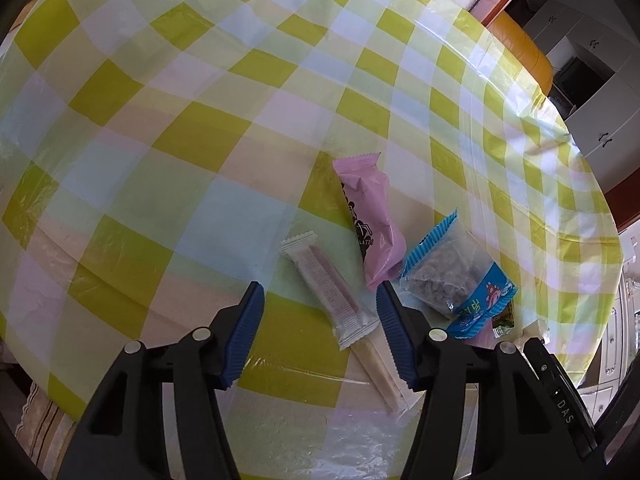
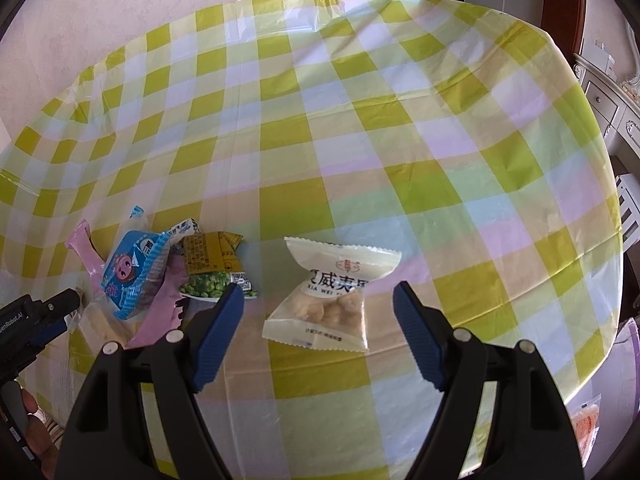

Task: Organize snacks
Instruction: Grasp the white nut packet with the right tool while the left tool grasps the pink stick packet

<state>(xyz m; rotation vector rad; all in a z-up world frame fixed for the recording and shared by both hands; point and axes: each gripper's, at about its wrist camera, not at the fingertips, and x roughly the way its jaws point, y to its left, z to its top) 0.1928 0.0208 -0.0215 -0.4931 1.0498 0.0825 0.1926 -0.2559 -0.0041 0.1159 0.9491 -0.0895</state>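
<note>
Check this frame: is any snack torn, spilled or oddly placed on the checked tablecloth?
Nothing looks torn or spilled. The white nut packet lies alone ahead of the open right gripper, apart from the loose, overlapping heap with the blue packet and green pea packet. The left gripper is open too.

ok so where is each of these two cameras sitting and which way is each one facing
Left wrist: rides the left gripper, facing forward and down over its open blue fingers at the white wafer bar, pink packet and blue packet.
Right wrist: rides the right gripper, facing down at the white nut packet; the left gripper shows at its left edge.
Shared: checked tablecloth, blue packet, pink packet.
</note>
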